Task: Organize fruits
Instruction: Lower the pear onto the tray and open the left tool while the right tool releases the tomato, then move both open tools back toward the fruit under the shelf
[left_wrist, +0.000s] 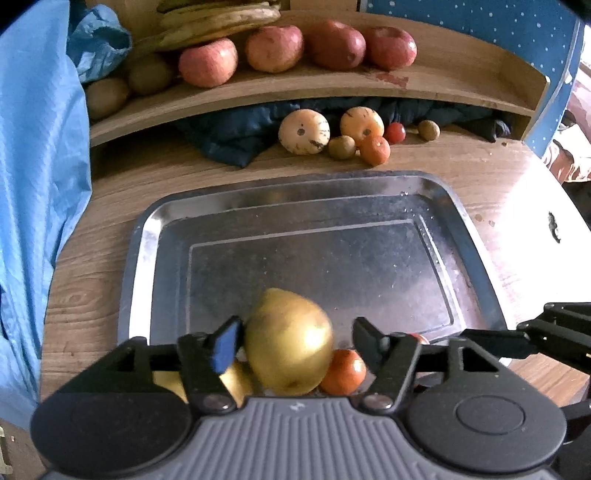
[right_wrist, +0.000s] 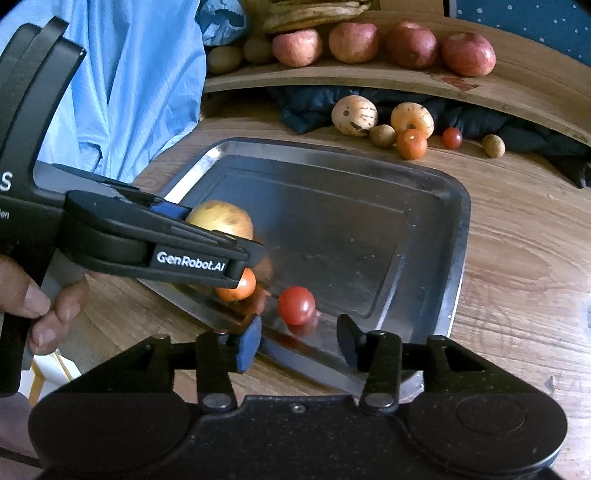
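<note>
A steel tray (left_wrist: 147, 236) (right_wrist: 454, 229) lies on the wooden table. My left gripper (left_wrist: 295, 338) (right_wrist: 207, 236) is open around a yellow pear (left_wrist: 290, 341) (right_wrist: 221, 219) at the tray's near edge; its left pad touches the pear, the right finger stands apart. A tangerine (left_wrist: 343, 371) (right_wrist: 238, 286) and another yellow fruit (left_wrist: 236, 384) lie beside the pear. My right gripper (right_wrist: 299, 341) is open and empty just short of a red tomato (right_wrist: 296, 304) on the tray. More fruit lies beyond the tray: two pale pears (left_wrist: 303, 131) (right_wrist: 354, 115), a tangerine (left_wrist: 375, 149) (right_wrist: 412, 144), a tomato (left_wrist: 395, 132) (right_wrist: 452, 137).
A curved wooden shelf (left_wrist: 369, 86) (right_wrist: 517, 85) at the back carries several red apples (left_wrist: 275, 48) (right_wrist: 352, 42), kiwis (left_wrist: 107, 96) and bananas (left_wrist: 218, 22). Dark cloth (left_wrist: 236, 136) lies under it. Blue fabric (left_wrist: 37, 166) (right_wrist: 140, 81) hangs at the left.
</note>
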